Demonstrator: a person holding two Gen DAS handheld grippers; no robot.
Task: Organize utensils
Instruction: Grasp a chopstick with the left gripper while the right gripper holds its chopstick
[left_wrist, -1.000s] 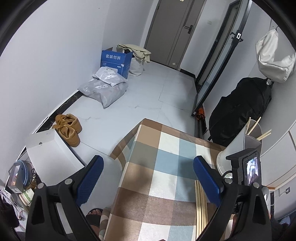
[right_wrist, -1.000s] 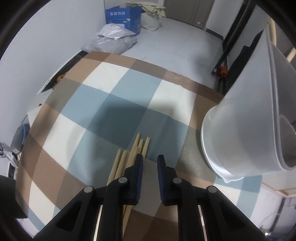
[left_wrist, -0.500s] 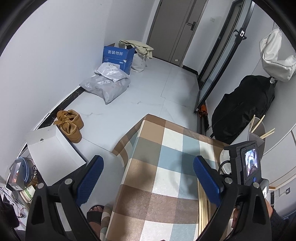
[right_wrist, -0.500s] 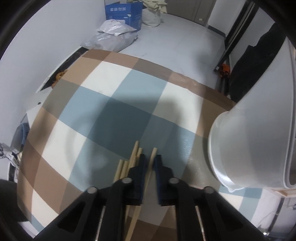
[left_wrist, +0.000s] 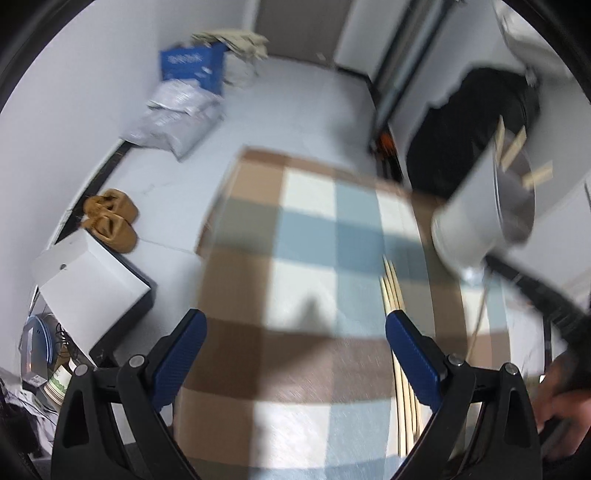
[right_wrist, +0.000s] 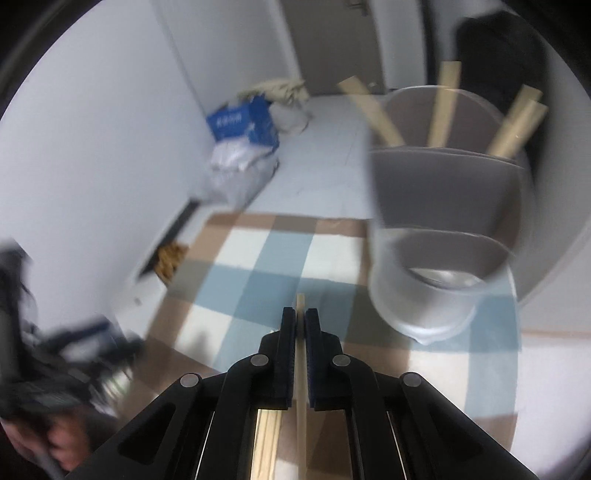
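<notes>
Blue box (left_wrist: 192, 68) on the floor far ahead of the left claw (left_wrist: 295, 343), white print on its side too blurred to read; same for the box in the right wrist view (right_wrist: 242, 123). No other writing legible.

Right claw (right_wrist: 300, 325) pinched narrow on a single wooden chopstick (right_wrist: 300, 301), tip poking out just past the pads, shaft running back between the jaws. Lifted clear of the checked tablecloth (right_wrist: 258, 280). Ahead and to the right of it, a white holder (right_wrist: 439, 236) with several chopsticks (right_wrist: 445, 103) standing tilted inside.

Left claw spread wide, nothing between the jaws, hanging over the tablecloth (left_wrist: 314, 229). Remaining chopsticks (left_wrist: 393, 288) lying in a bundle on the cloth, passing beside and under its right finger (left_wrist: 413, 354). Holder (left_wrist: 476, 218) ahead to the right, near the table's edge.

On the floor to the left of the table: grey plastic bags (left_wrist: 177, 118), brown shoes (left_wrist: 110, 221), white carton (left_wrist: 92, 277). Black bag (left_wrist: 476, 122) behind the holder. Much of both views smeared by blur.
</notes>
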